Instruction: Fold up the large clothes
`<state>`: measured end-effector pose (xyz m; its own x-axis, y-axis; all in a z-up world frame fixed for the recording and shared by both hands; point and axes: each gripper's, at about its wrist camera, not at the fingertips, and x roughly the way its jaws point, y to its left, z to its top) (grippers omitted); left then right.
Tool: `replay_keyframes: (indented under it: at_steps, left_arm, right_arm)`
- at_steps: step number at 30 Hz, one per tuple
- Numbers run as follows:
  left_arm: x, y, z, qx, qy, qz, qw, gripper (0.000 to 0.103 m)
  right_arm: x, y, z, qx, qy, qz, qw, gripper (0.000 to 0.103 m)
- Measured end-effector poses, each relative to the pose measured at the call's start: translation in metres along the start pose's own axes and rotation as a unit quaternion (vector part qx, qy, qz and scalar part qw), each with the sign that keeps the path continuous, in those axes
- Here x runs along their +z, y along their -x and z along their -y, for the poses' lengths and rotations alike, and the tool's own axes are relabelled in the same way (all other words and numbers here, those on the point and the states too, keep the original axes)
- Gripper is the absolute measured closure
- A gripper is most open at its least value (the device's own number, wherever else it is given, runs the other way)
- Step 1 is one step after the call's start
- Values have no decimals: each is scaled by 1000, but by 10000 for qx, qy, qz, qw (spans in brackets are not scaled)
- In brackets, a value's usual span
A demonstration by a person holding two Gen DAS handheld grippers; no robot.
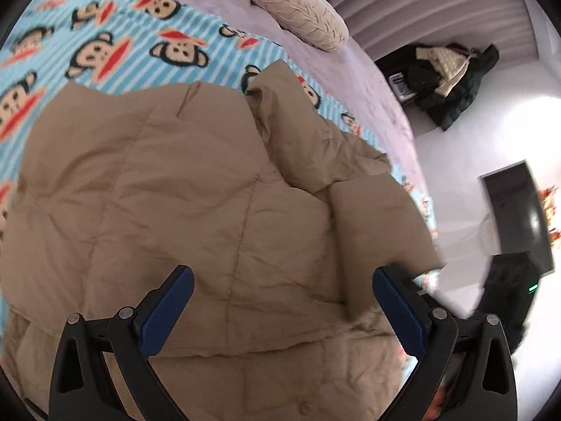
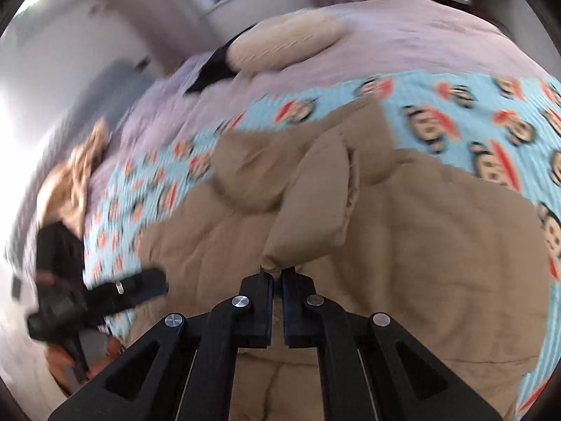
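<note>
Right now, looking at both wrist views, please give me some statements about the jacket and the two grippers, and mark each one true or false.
1. The right gripper is shut on a fold of the jacket. True.
2. The left gripper is shut on the jacket. False: its jaws stand wide open over the jacket.
3. The jacket lies on a blanket with a monkey print. True.
4. The jacket is dark blue. False: it is tan.
5. A pillow lies on the bed beyond the blanket. True.
</note>
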<state>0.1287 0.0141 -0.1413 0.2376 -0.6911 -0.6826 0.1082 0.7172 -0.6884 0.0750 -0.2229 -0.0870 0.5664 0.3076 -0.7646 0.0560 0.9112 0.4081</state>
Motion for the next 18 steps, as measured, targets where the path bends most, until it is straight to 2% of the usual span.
replay_keyframes:
  at_steps: [2, 3, 4, 5, 6, 7, 9, 12, 14, 16, 17, 18]
  left_arm:
    - [-1, -2, -2, -133, 61, -47, 9999, 1]
    - [-1, -4, -3, -156, 94, -64, 9998, 1]
    - [-2, -6, -3, -179, 126, -80, 9997, 1]
    - [-2, -6, -4, -202, 146, -96, 9996, 1]
    - [-3, -7, -3, -242, 179, -114, 9995, 1]
    - [-2, -7, -2, -271, 173, -124, 9994, 1]
    - [-2, -7, 0, -300, 81, -162, 9994, 1]
    - [1, -17, 4, -151, -83, -323, 9993, 1]
    - [2, -27, 5, 14, -167, -446, 9989, 1]
    - [4, -35, 8, 117, -239, -512, 9983, 1]
    - [6, -41, 11, 174, -287, -545, 9979, 8]
    - [7, -45, 14, 191, -331, -568, 9977, 29]
  right_arm:
    - [-8, -19, -13, 50, 174, -404, 9990, 97]
    - [-15, -30, -18, -11, 324, -669, 9972, 90]
    - [-22, -42, -23, -110, 496, -979, 9939, 71]
    - [-28, -48, -27, -203, 600, -1176, 9910, 60]
    - [-34, -48, -27, -233, 653, -1245, 9898, 37]
    - [-41, -43, -27, -241, 687, -1250, 9895, 32]
    - [-47, -27, -15, -293, 559, -1172, 9911, 32]
    - [-59, 10, 36, -305, -393, -1005, 9937, 32]
    - [-74, 32, 87, -363, -1330, -898, 9864, 32]
    - [-90, 51, 132, -327, -2199, -728, 9723, 32]
    - [-98, 59, 152, -250, -2615, -616, 9629, 33]
    - [-105, 67, 170, -45, -3025, -451, 9521, 33]
